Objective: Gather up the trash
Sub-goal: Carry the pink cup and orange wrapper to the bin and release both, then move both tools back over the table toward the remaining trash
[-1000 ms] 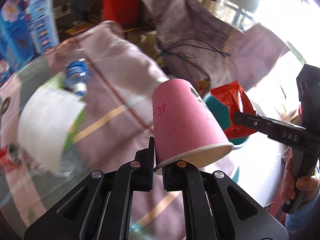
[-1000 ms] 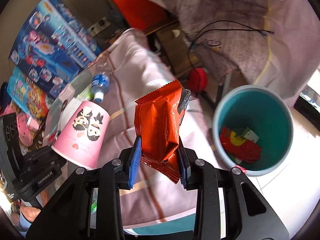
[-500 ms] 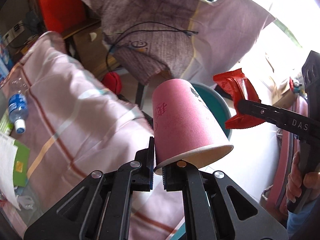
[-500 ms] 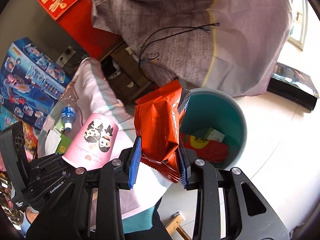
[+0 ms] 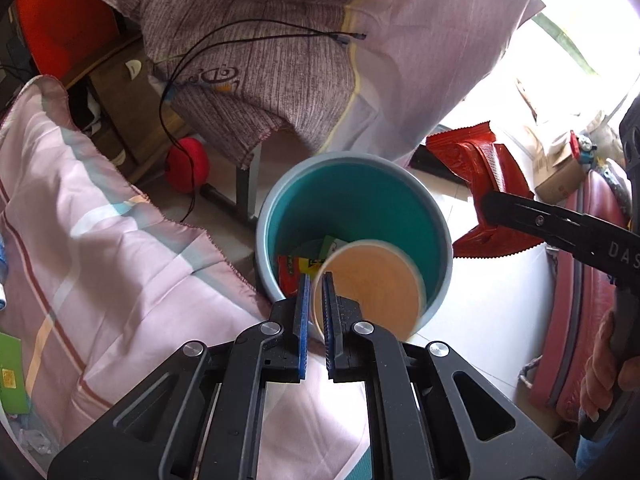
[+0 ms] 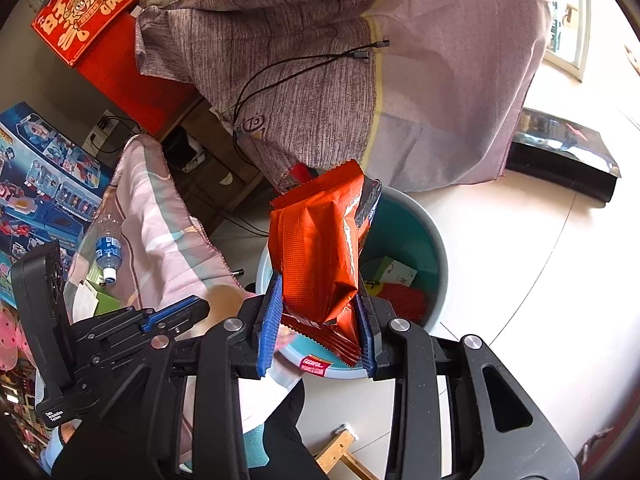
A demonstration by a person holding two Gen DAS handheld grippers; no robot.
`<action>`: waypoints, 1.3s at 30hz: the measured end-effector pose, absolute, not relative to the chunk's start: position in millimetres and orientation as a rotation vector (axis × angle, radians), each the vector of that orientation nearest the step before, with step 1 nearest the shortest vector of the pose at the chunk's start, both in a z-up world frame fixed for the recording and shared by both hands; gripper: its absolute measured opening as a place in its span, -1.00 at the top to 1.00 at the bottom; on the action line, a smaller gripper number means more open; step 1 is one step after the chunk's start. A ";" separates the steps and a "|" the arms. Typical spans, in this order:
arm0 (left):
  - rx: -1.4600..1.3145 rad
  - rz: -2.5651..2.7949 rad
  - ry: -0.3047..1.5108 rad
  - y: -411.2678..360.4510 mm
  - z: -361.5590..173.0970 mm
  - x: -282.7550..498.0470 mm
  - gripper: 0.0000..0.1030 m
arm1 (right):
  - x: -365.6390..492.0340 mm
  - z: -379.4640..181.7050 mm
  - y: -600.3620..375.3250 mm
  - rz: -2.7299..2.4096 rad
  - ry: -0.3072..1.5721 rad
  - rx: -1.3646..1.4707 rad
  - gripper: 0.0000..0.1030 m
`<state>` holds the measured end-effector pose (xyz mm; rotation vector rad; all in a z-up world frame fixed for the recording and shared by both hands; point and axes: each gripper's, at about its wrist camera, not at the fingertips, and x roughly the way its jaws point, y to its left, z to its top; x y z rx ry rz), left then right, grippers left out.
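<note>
Here, left gripper [image 5: 314, 285] clamped on paper cup [image 5: 370, 286] rim, right gripper [image 6: 316, 294] clasping red wrapper [image 6: 320, 248], both over bin [image 5: 440, 216] mouth.

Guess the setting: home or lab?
Likely a lived-in home room: a pink striped bedsheet draped over furniture, boxed toy sets stacked at the wall, and a teal trash bin on a tiled floor.

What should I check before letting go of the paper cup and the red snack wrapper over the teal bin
1. Left gripper pinching the pink paper cup by its rim: ok.
2. Cup over the round teal plastic bin: ok.
3. Right gripper clamped on the red foil snack wrapper: ok.
4. Wrapper over the bin opening: ok from the right wrist view.
5. Bin has room: ok, only some wrappers at the bottom.
6. Cup empty: cannot tell.
</note>
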<state>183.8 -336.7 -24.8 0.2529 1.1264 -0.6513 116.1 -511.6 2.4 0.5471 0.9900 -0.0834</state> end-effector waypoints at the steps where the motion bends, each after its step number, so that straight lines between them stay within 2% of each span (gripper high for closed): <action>1: 0.257 -0.656 1.127 -340.4 -27.0 186.1 0.86 | 117.3 0.3 -512.7 -0.091 0.993 0.552 0.38; 6: 0.257 -0.652 1.144 -350.6 -36.1 192.5 0.84 | 120.8 -7.9 -517.4 -0.107 1.010 0.562 0.38; 8: 0.241 -0.659 1.148 -347.6 -35.3 191.6 0.70 | 120.6 -8.4 -517.0 -0.107 1.012 0.555 0.38; 9: 0.250 -0.649 1.139 -345.2 -34.0 189.7 0.43 | 121.1 -8.5 -516.9 -0.107 1.013 0.555 0.38; 10: 0.256 -0.639 1.135 -343.1 -33.4 189.4 -0.03 | 121.7 -8.8 -516.3 -0.106 1.015 0.555 0.38; 12: 0.257 -0.621 1.118 -337.2 -30.3 187.5 -0.55 | 123.8 -8.3 -513.7 -0.103 1.016 0.553 0.38; 13: 0.255 -0.611 1.106 -333.9 -28.4 186.5 -0.70 | 124.6 -8.0 -512.0 -0.100 1.016 0.550 0.38; 15: 0.248 -0.602 1.093 -328.2 -25.0 184.7 -0.77 | 126.4 -7.7 -508.6 -0.094 1.017 0.545 0.37; 16: 0.246 -0.599 1.095 -325.8 -24.2 184.3 -0.81 | 127.1 -7.8 -507.2 -0.091 1.018 0.542 0.30; 19: 0.244 -0.588 1.105 -319.2 -23.2 181.7 -0.82 | 130.1 -9.0 -501.5 -0.087 1.023 0.534 -0.09; 28: 0.210 -0.570 1.136 -296.4 -24.4 175.5 -0.84 | 128.6 -15.1 -494.8 -0.110 1.054 0.563 -0.51; 39: 0.177 -0.555 1.124 -268.5 -16.0 161.3 -0.85 | 121.2 -10.2 -474.2 -0.123 1.081 0.544 -0.66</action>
